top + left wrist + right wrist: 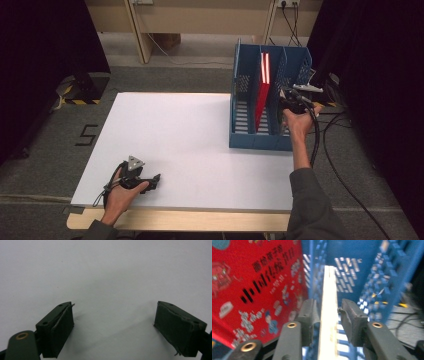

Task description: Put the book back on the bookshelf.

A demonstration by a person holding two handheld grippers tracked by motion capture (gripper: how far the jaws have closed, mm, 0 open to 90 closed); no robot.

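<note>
the right gripper view was blurred, and its own claw [329, 315] cut off the lower part of a thin pale book [329, 300] seen edge-on. that book stood upright in the blue file rack [372, 280]; the left pad looked close against it and a gap showed at the right pad, so the claw was released around the book, not clenched on it. just left of it, behind a blue divider, stood a red book [262, 285] whose cover print was too smeared to read.

from the high view the right claw [292, 100] sat at the rack's [255, 140] right compartment, its tips hidden by the hand and rack wall; the pale book could not be made out there, though the red book [262, 90] leaned in the middle compartment.

the left claw [152, 181] lay low on the white counter [190, 145] near the front edge. its own view showed the pads [60, 327] spread wide, released, with bare counter [105, 277] between.
</note>
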